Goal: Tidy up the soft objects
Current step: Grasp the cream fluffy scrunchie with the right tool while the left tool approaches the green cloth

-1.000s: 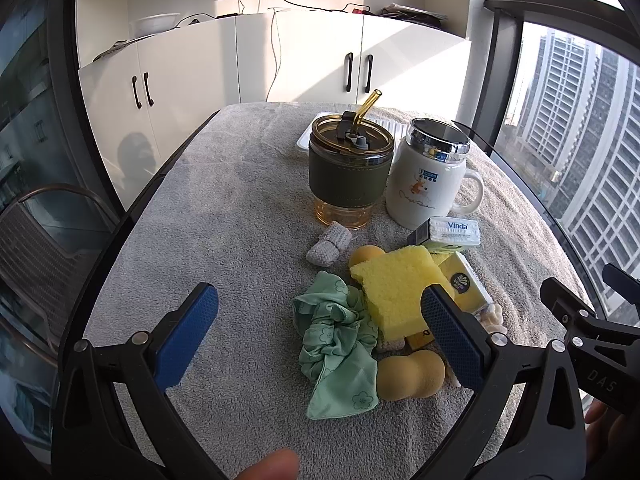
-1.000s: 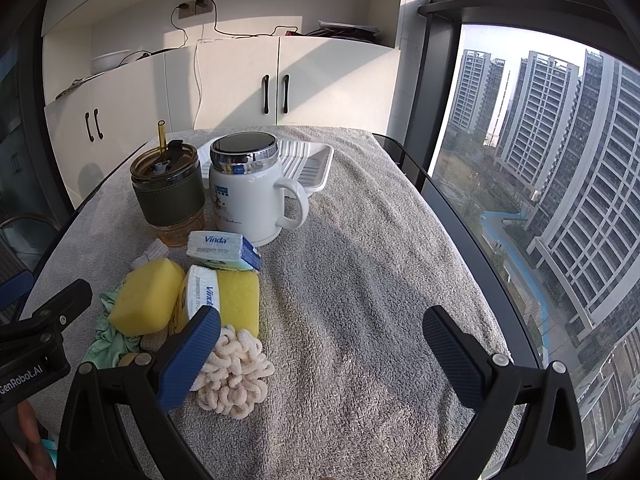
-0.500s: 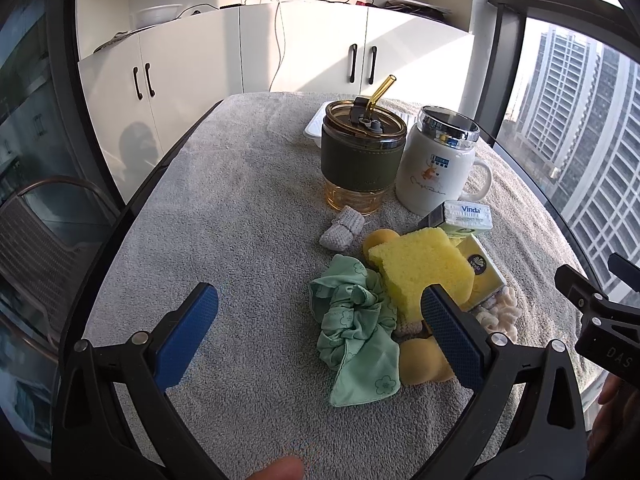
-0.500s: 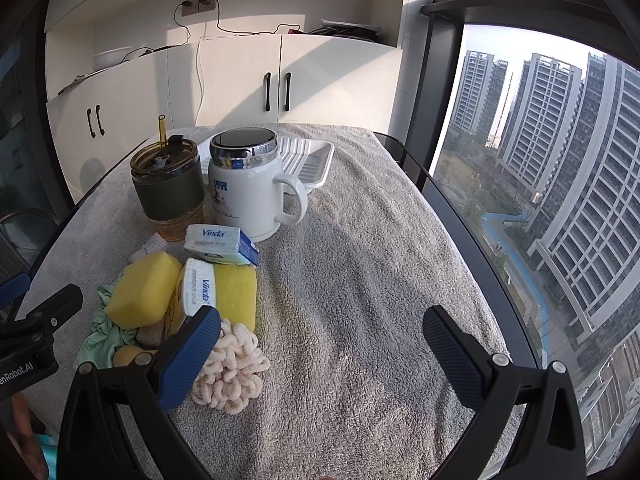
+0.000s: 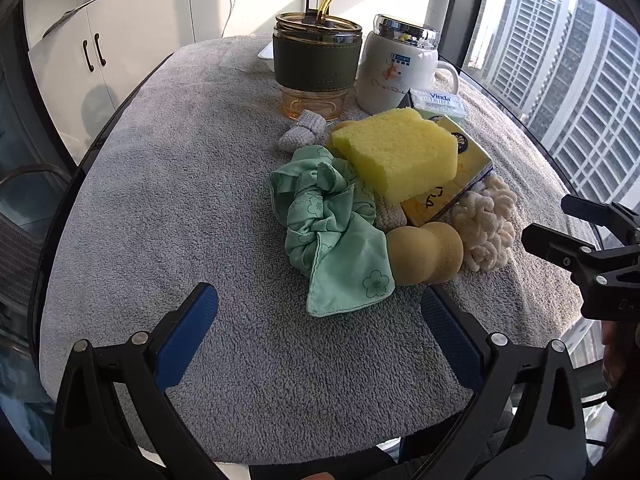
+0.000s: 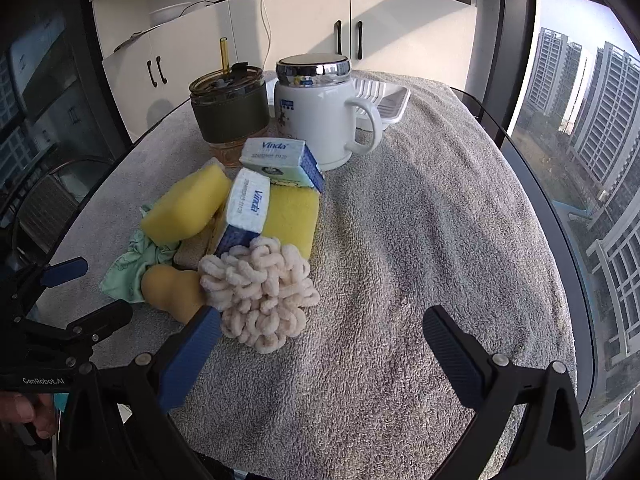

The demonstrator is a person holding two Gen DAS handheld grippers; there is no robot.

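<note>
White cabinets (image 6: 304, 32), tall window (image 6: 592, 128), sunlit towers outside.

towel (image 5: 168, 208) bare left, mug (image 6: 320, 120) blocks rear (w/ tumbler (image 5: 316, 60))

Table towel (image 5: 168, 200) showing rough grey terry; sponge (image 5: 396, 152) looking porous, matt; mug (image 6: 320, 120) showing glossy ceramic, chrome lid.

Black hand-held gripper (image 5: 320, 326), blue ribbed pads (image 5: 186, 340).
</note>
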